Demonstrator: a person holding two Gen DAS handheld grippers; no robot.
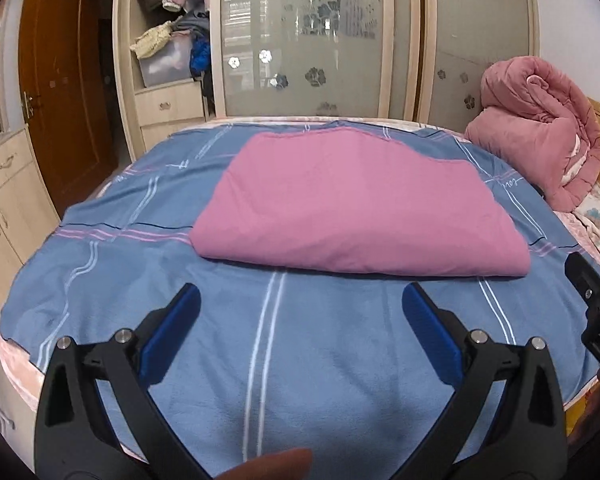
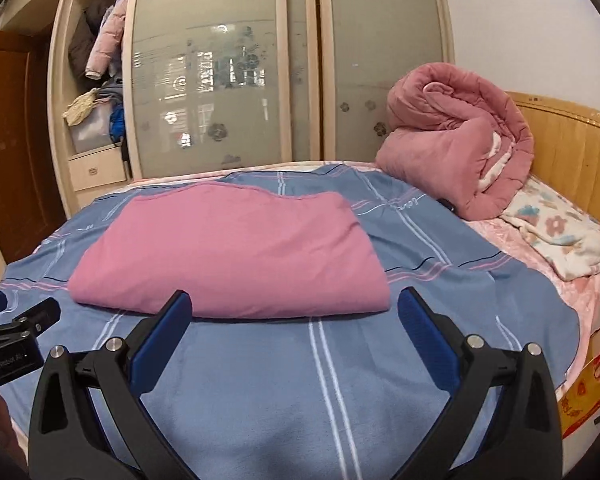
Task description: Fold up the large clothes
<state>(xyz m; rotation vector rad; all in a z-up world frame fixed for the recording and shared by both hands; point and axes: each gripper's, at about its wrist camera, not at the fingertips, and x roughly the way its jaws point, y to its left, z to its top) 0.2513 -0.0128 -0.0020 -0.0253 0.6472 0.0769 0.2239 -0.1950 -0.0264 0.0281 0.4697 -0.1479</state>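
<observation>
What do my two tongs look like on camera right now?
Both the left tongs and right tongs are matte black plastic V-frames with silver pivot bolts and flat blue pads. Pale lettering marks the left body, too blurred to read.

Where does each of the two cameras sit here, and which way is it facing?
Left wrist: on the left gripper, facing across the blue bedspread to the folded pink cloth and wardrobe; a fingertip shows below, the right gripper at right.
Right wrist: on the right gripper, same heading, further right; the left gripper shows at left.
Shared: cloth, bedspread, wardrobe, rolled pink quilt.
</observation>
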